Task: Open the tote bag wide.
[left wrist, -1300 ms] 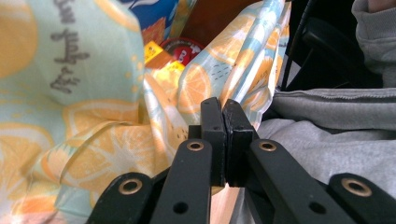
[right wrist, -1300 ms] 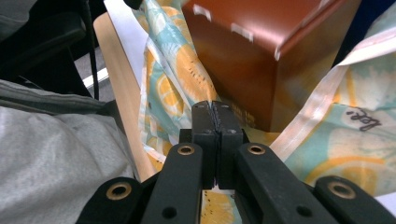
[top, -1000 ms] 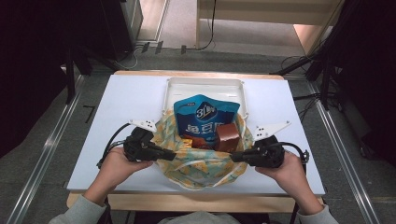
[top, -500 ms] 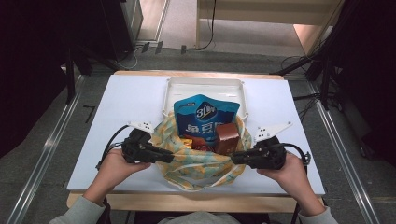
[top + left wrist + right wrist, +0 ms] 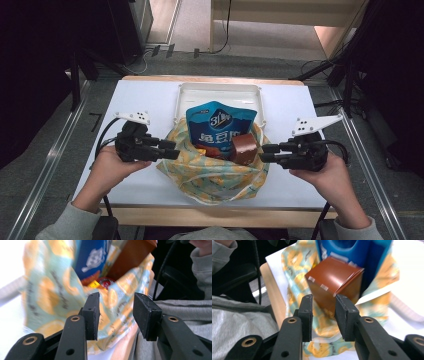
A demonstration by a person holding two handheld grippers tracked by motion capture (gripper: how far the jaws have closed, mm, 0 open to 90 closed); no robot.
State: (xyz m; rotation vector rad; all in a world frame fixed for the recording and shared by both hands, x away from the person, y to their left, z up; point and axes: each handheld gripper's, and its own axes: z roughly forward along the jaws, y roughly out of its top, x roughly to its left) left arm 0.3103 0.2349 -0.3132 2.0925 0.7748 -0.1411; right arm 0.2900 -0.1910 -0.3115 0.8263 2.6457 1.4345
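Both grippers' jaws just opened off the patterned bag (image 5: 215, 172), its lower contents seemingly hidden

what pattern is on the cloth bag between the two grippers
Orange rounds, like citrus slices, on pale blue-green cloth bag; clearest in the left gripper view.

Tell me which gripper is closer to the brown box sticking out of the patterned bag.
Right. The right gripper sits just beside the brown box, jaws open and pointing at it. The left gripper is at the far edge of the patterned bag, across from the box.
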